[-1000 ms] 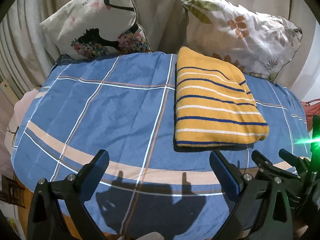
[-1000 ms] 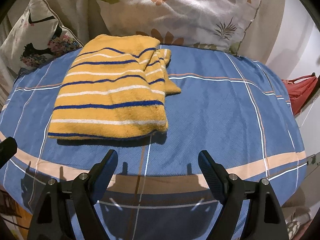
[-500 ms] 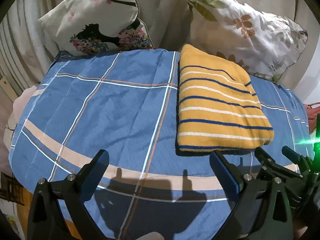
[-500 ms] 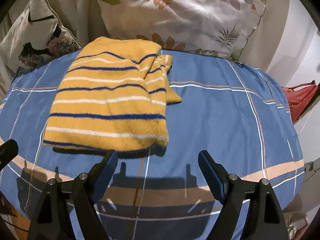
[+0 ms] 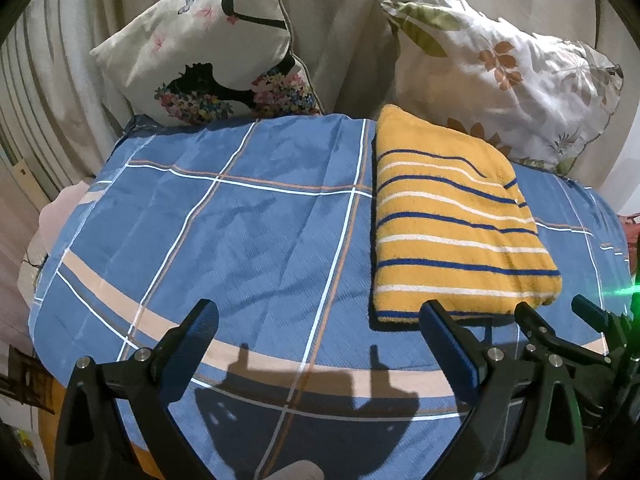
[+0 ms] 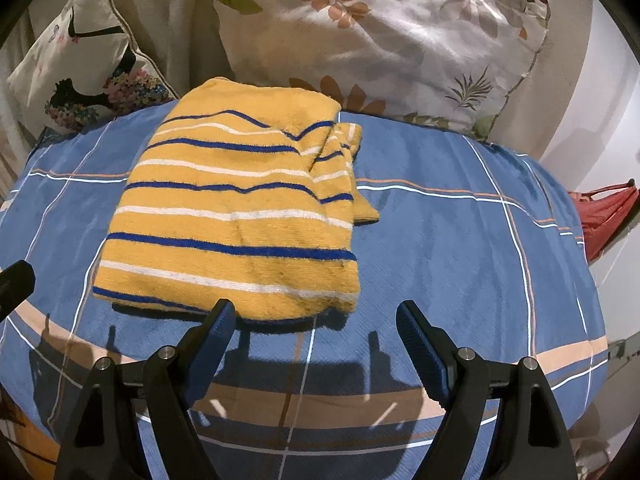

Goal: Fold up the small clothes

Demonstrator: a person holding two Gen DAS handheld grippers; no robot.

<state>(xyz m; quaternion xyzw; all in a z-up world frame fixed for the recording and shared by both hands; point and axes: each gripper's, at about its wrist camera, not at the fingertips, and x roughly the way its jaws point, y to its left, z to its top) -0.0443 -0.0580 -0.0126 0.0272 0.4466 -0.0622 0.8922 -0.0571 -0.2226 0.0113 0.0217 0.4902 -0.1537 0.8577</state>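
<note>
Underneath, folded sweater (image 6: 232, 216) layers perhaps hidden

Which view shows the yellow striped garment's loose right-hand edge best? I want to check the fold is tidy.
The right wrist view: the yellow striped garment lies near centre, and its bunched layers and protruding corner show. In the left wrist view the garment sits off to the right and looks neatly folded; that edge is turned away.

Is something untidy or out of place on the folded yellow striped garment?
Mostly neat, but the yellow striped garment has a bunched flap poking out of its right edge toward the far end, with a corner sticking past the fold onto the blue checked cover.
</note>
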